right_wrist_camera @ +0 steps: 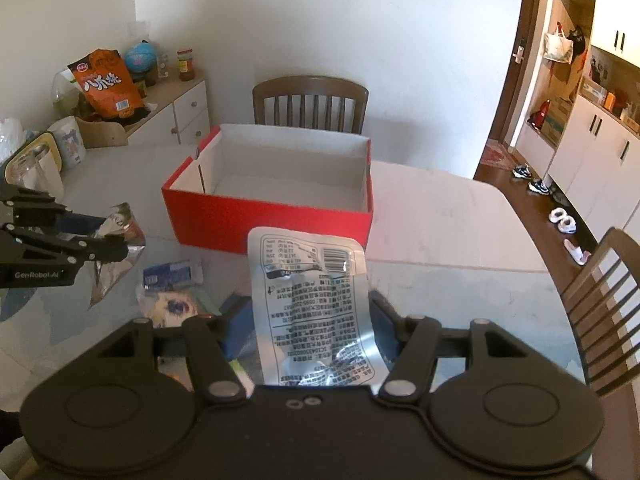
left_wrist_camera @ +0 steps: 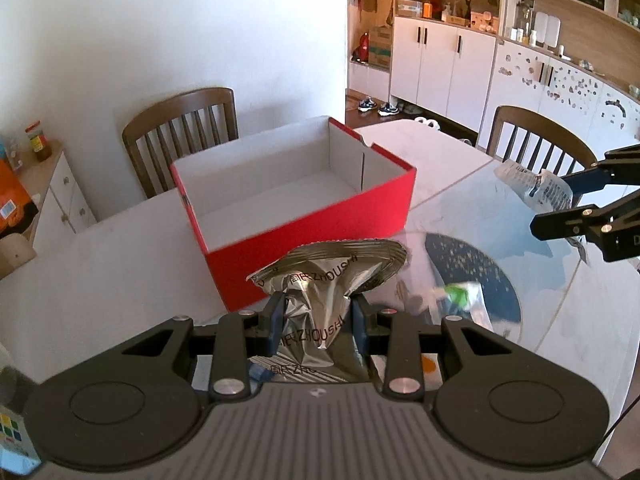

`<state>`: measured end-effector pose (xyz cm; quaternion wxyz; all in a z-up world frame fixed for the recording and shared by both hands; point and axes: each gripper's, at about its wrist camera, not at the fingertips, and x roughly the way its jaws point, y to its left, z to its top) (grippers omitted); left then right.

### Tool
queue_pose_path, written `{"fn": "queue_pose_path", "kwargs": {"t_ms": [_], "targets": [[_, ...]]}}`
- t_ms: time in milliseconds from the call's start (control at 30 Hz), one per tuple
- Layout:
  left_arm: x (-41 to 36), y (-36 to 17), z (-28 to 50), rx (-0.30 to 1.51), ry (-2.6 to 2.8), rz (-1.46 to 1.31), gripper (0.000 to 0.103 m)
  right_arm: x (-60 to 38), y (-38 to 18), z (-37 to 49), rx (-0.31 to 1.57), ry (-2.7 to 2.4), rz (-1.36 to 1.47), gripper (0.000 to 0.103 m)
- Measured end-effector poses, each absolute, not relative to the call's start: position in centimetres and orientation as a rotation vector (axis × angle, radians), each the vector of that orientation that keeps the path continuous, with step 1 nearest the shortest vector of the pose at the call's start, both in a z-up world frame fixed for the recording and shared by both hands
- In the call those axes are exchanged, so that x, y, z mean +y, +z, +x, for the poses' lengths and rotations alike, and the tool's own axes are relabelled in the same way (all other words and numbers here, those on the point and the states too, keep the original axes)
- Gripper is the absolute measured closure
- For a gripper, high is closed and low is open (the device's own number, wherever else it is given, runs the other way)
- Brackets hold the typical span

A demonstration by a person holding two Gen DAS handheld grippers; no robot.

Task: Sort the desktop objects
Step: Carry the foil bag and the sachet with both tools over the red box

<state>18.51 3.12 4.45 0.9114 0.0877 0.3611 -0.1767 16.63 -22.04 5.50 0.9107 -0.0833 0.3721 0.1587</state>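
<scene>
My left gripper (left_wrist_camera: 318, 314) is shut on a crumpled silver snack packet (left_wrist_camera: 332, 272) and holds it above the table, just in front of the open red box (left_wrist_camera: 304, 216). My right gripper (right_wrist_camera: 310, 320) is shut on a flat silver packet with printed text (right_wrist_camera: 312, 300), held upright in front of the red box (right_wrist_camera: 272, 216). The box has a white inside with nothing in it. Each gripper also shows in the other view: the right one (left_wrist_camera: 568, 204) with its packet (left_wrist_camera: 532, 186), the left one (right_wrist_camera: 108, 240) with its packet (right_wrist_camera: 116, 248).
Small packets lie on the glass table: a blue-white one (right_wrist_camera: 172, 272), a round pale one (right_wrist_camera: 168, 304), a green-white one (left_wrist_camera: 460, 292). Wooden chairs (left_wrist_camera: 184, 132) (right_wrist_camera: 600, 312) stand around the table. A side cabinet (right_wrist_camera: 176, 112) holds an orange snack bag (right_wrist_camera: 106, 80), a mug and jars.
</scene>
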Motion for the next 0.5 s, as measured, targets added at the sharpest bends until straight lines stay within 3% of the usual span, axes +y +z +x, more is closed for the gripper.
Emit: {"fn": "queue_pose_path", "kwargs": {"t_ms": [500], "targets": [[2.4, 7.8, 24.7, 0.697, -0.326, 0.195, 0.071, -19.1, 8.4, 22.4, 0.715, 0.345, -0.209, 0.041]]}}
